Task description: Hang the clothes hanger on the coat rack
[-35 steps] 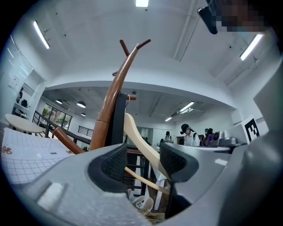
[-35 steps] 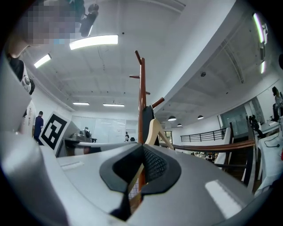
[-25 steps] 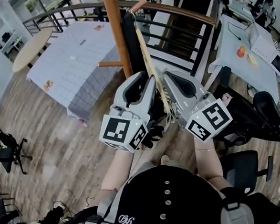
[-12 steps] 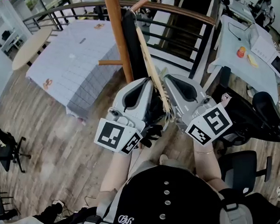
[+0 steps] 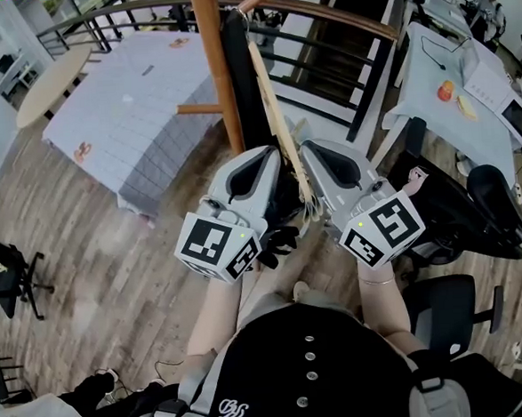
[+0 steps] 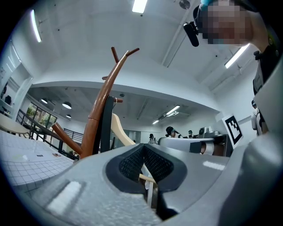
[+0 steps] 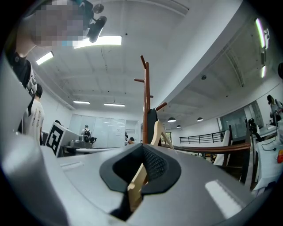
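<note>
**Hanger held at rack: orientation and grip status**

The pale wooden clothes hanger (image 5: 277, 113) lies at the centre of the head view. Its long axis runs from the upper centre of the frame, close beside the brown wooden coat rack pole (image 5: 211, 73), down and slightly right to the grippers. Its upper end points at the rack and its lower end sits between the two gripper bodies. A black flat strip (image 5: 241, 80) hangs between the pole and the hanger.

The left gripper (image 5: 271, 158) and the right gripper (image 5: 309, 151) sit side by side at mid-frame, tips toward the top edge. Their marker cubes face the person. The left forearm (image 5: 217, 318) and the right forearm (image 5: 380, 297) reach up from the lower centre.

Left gripper view: the pads are pressed together, and a thin pale bar shows just below them. Whether that bar is pinched cannot be determined.

Right gripper view: the jaws pinch the hanger's flat wooden arm.
</note>
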`<state>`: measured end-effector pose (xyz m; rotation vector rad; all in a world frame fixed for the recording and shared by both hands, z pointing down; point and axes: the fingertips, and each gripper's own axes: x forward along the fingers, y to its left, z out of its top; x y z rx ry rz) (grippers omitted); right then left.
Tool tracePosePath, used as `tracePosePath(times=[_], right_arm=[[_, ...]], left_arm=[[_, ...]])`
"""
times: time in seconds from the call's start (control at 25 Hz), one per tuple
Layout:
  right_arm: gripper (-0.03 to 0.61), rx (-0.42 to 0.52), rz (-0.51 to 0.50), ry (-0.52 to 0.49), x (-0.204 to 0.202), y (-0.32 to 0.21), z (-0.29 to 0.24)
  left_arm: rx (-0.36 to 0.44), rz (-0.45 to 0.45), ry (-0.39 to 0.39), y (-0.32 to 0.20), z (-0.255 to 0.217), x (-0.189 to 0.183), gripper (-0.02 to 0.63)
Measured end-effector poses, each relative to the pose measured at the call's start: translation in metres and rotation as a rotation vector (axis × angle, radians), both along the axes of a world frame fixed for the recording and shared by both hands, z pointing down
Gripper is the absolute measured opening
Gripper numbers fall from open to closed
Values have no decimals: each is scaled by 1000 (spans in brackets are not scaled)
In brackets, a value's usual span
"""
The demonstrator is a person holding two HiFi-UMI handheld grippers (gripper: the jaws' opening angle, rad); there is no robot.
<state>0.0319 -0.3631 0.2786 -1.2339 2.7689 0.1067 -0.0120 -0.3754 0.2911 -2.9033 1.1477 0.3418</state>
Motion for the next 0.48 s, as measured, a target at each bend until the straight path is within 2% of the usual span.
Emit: tracePosePath(times=[0.48], right_arm=[[-5,-2,-13,11,-1,1,4]], left_arm=[[-21,22,-8,0,7,8,2]])
